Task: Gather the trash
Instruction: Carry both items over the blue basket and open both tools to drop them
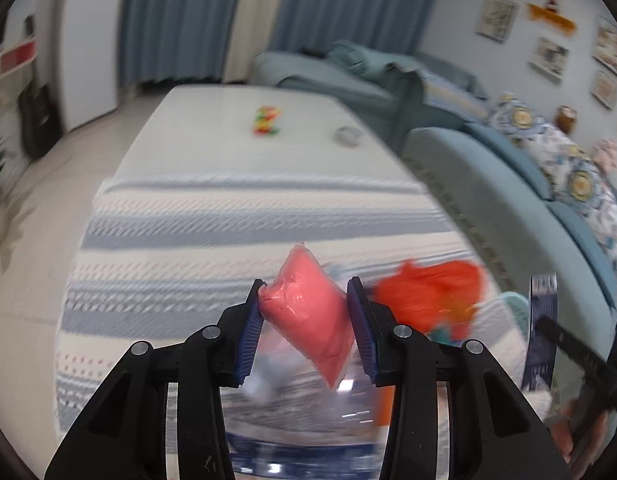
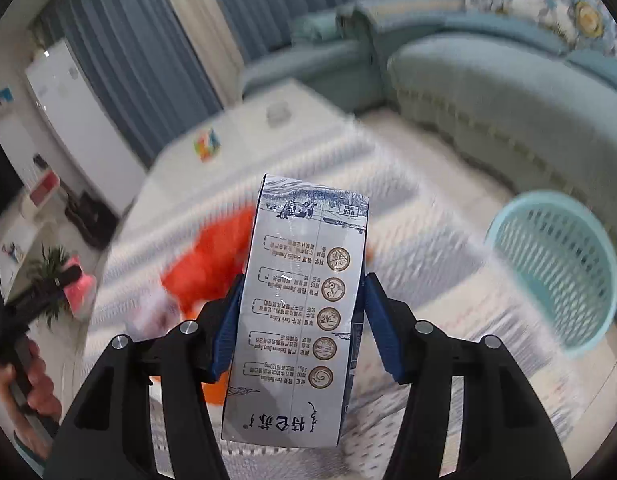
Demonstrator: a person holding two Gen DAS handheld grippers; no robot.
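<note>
My left gripper (image 1: 306, 312) is shut on a pink plastic packet (image 1: 306, 316) and holds it tilted above the striped tablecloth (image 1: 228, 240). My right gripper (image 2: 300, 312) is shut on a white and blue milk carton (image 2: 300, 304), held upright above the cloth; the carton also shows at the right edge of the left wrist view (image 1: 542, 328). A blurred orange wrapper (image 1: 432, 296) lies on the cloth between the two grippers and shows in the right wrist view (image 2: 212, 264). A light blue mesh basket (image 2: 556, 264) stands to the right of the carton.
A colourful small packet (image 1: 267, 121) and a pale round object (image 1: 347, 136) lie on the far bare part of the white table (image 1: 212, 120). A blue sofa (image 2: 488, 92) runs along the right side. A potted plant (image 2: 54, 276) stands at the left.
</note>
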